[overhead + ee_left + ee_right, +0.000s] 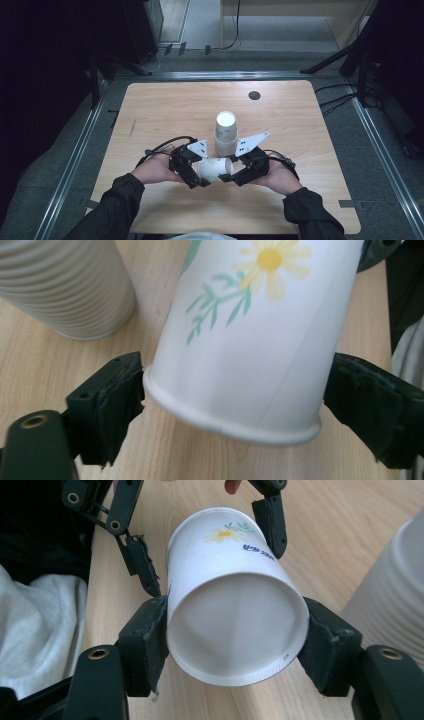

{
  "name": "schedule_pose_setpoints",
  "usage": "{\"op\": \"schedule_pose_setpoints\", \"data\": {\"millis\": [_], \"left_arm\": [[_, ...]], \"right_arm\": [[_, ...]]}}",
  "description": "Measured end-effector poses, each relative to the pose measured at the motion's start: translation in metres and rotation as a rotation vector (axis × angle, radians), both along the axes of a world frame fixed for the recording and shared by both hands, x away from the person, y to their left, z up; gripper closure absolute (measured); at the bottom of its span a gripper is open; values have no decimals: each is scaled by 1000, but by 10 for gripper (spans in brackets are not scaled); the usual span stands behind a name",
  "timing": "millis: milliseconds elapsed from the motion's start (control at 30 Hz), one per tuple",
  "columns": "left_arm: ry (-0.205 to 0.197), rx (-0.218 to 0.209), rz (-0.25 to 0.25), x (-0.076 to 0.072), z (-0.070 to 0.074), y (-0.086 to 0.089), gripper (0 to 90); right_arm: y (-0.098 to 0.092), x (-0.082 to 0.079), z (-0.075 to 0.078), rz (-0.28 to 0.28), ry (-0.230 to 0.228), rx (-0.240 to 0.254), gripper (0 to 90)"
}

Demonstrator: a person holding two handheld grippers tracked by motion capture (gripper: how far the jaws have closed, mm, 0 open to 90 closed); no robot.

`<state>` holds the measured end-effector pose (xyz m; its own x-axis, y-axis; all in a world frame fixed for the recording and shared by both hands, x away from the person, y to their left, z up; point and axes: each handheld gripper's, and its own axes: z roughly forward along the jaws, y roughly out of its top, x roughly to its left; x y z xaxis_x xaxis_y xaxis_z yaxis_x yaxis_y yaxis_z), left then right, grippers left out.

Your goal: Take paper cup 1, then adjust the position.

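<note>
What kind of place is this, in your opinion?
Probably a lab or recording room, not a home. A lone wooden table stands on grey carpet between metal floor rails, with dark tripod legs and cables around it. On it, two claws hold a paper cup beside a stack of cups.

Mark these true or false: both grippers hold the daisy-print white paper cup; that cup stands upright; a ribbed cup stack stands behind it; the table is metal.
1. Both the left gripper and the right gripper clamp the daisy-print white paper cup: true.
2. That cup stands upright: false, it lies sideways between the jaws.
3. A ribbed stack of paper cups stands behind it: true.
4. The table is metal: false, its top is light wood.
</note>
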<state>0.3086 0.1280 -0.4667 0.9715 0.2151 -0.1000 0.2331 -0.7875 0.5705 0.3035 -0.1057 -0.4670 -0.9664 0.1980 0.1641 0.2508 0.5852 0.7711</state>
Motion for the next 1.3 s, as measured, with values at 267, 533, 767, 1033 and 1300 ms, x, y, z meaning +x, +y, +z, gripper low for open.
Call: {"op": "schedule_pose_setpoints", "data": {"millis": [267,533,767,1033,1300], "left_arm": [[-2,-138,42,3,13,13,67],[41,-279,57,-2,19,22,68],[43,-315,51,-7,17,19,68],[55,-393,41,-9,19,20,78],[79,-404,14,-7,17,25,202]], "right_arm": [[-7,5,11,-11,27,102,346],[-9,5,19,8,48,186,346],[-12,5,23,23,76,238,346],[-13,2,22,46,100,244,346],[-11,5,20,47,123,245,347]]}}
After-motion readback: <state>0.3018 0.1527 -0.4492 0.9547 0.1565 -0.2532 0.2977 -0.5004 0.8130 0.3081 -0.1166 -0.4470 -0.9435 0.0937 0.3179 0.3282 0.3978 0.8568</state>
